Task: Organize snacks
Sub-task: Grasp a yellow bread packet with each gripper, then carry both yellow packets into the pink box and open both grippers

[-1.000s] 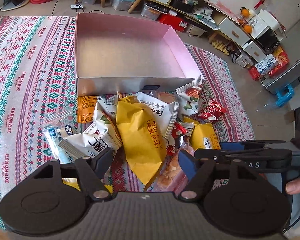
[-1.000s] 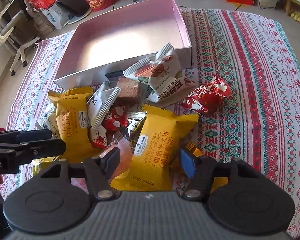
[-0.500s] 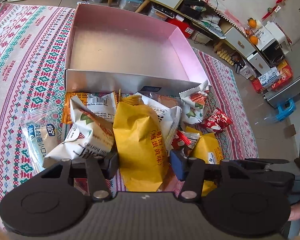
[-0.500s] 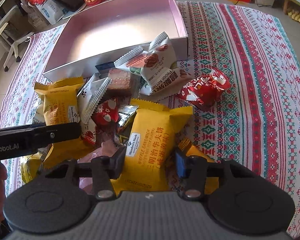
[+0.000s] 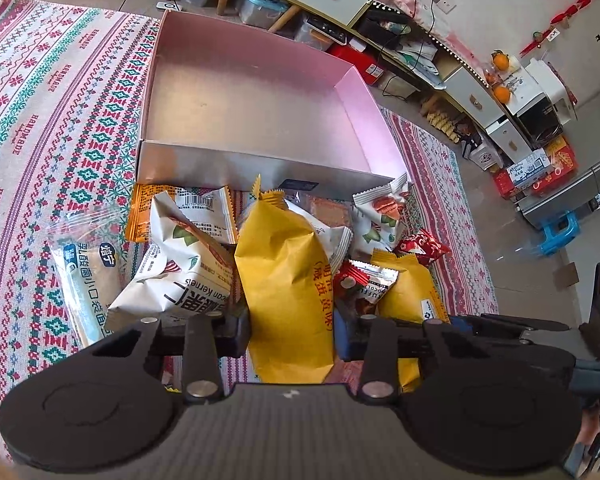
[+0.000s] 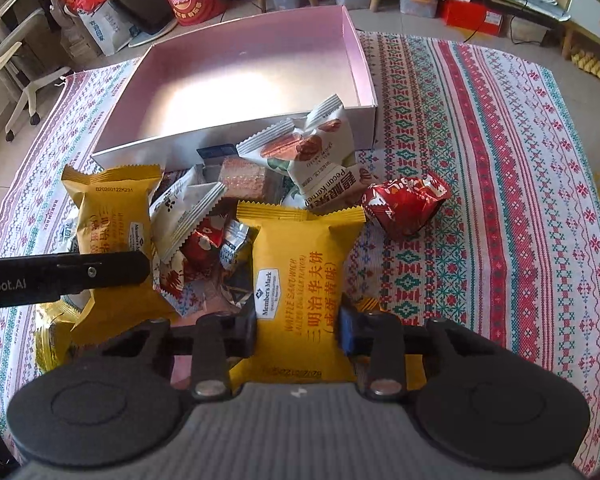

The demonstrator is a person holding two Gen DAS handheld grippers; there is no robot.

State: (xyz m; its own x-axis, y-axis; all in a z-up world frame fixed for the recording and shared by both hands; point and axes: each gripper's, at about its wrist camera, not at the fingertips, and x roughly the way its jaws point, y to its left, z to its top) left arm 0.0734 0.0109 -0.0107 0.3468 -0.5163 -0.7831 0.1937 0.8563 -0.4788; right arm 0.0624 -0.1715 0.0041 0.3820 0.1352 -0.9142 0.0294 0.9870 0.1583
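My left gripper point(image 5: 293, 330) pinches a yellow snack pack point(image 5: 286, 280) at its near end. My right gripper point(image 6: 299, 330) pinches another yellow waffle pack point(image 6: 300, 280) the same way. Both packs sit in the snack pile point(image 6: 236, 216) on the patterned cloth point(image 6: 480, 200), just near the pink box point(image 5: 244, 100), which lies farther away.

Both wrist cameras sit low and close over the snack pile point(image 5: 284, 272), each looking forward and down along its own fingers toward the pink box point(image 5: 252, 92). The left view faces it from the pile's left, the right from the right; both share pile, box and rug point(image 6: 480, 200).
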